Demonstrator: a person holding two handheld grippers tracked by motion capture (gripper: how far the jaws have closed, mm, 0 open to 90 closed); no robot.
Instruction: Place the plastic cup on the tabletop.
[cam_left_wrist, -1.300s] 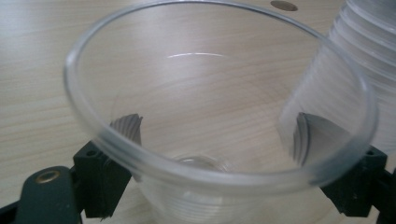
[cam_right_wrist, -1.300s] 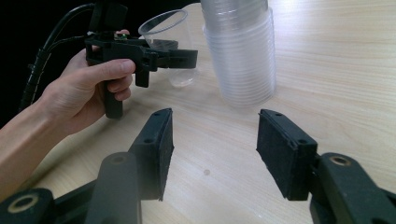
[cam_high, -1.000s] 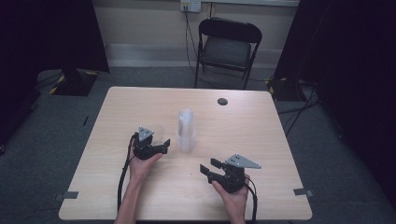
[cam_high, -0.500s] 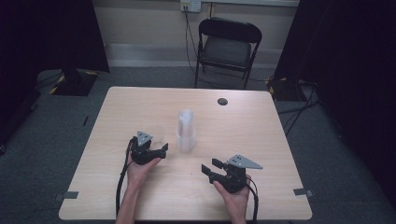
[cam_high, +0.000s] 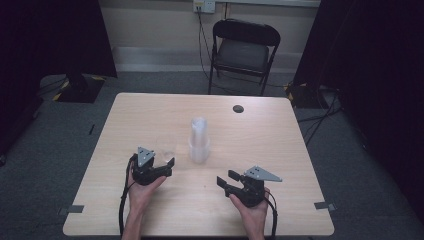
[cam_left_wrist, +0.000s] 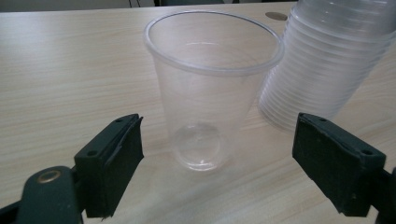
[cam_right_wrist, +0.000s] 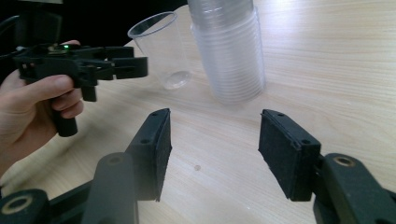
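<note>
Single clear cup (cam_left_wrist: 212, 93), upright, just ahead of wide-open, empty left gripper (cam_left_wrist: 217, 163), beside cup stack (cam_left_wrist: 327, 60); right gripper (cam_right_wrist: 212, 149) likewise open, empty.

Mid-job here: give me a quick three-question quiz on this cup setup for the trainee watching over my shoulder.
1. True or false: the single clear cup stands upright on the table, mouth up.
2. Which describes the left gripper? A) shut on the cup; B) jaws open, cup ahead of them and untouched; C) shut on the stack.
3. Fill in: the stack of cups stands mouth ____ beside the single cup.

Key:
1. True.
2. B. The left gripper view shows both pads clear of the cup.
3. Down. The right gripper is open too, with nothing between its jaws.
</note>
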